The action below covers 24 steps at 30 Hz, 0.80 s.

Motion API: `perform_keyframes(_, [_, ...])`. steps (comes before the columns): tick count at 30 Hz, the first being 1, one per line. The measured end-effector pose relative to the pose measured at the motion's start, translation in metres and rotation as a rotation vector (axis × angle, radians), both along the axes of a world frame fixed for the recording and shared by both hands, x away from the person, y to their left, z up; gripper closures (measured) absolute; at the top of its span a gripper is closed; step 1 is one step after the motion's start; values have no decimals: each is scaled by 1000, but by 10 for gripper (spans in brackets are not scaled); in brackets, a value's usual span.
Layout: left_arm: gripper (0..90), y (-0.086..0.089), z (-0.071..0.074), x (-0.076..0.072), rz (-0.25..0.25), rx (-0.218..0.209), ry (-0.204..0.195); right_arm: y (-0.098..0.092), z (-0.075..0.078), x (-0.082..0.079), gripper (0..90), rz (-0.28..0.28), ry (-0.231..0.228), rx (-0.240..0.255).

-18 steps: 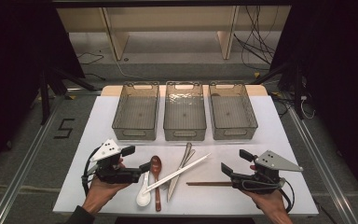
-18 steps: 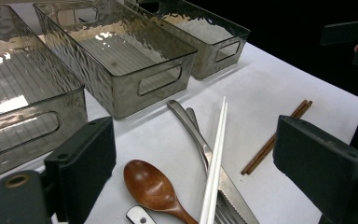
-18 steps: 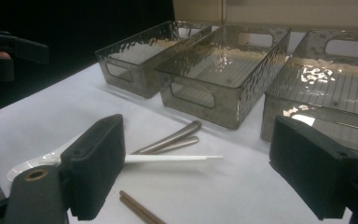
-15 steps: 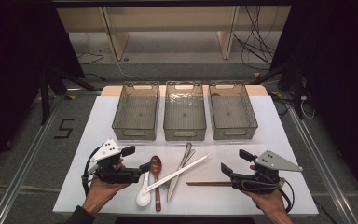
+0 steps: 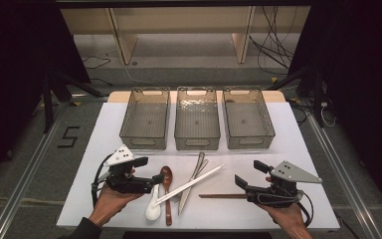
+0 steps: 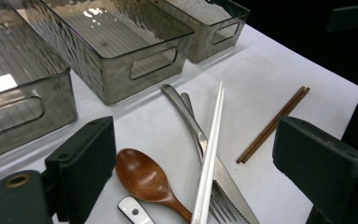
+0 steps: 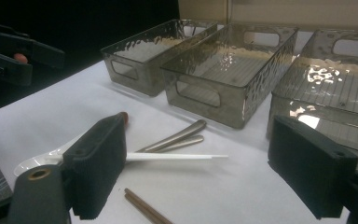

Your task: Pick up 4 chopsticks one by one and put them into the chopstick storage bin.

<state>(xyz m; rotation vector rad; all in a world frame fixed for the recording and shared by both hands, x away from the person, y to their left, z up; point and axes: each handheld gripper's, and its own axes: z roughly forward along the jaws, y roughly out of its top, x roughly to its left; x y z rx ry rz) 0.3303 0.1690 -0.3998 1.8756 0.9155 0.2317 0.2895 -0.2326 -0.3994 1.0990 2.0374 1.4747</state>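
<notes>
both grippers, left [image 5: 155, 181] and right [image 5: 240, 182], are hovering with jaws wide apart and gripping nothing, flanking the cutlery heap [image 5: 181, 184] lying near the table's [image 5: 104, 134] front edge. three bins [image 5: 197, 119] are standing empty behind it (probably for sorting), so the heap is likely waiting to be divided among them.

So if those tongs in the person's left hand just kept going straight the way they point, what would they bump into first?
Most likely the wooden spoon: in the left gripper view its bowl lies right between the open left tongs. Just beyond come the white chopsticks lying across the knife and fork. Depth is hard to judge, so the tongs might pass above it.
</notes>
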Motion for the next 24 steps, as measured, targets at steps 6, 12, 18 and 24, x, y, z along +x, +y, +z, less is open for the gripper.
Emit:
perform_keyframes(6, [132, -11, 3, 7, -27, 70, 35, 0, 0, 0, 203, 3, -3, -3])
perform_keyframes(12, [148, -27, 2, 18, -61, 145, 77, 0, 1, 0, 203, 5, -2, -3])
perform_keyframes(18, [170, -44, -2, 27, -123, 230, 114, 0, 1, 1, 204, 7, 3, 0])
perform_keyframes(24, [205, -61, -12, 34, -164, 322, 150, 0, 0, 1, 204, 12, 11, -1])
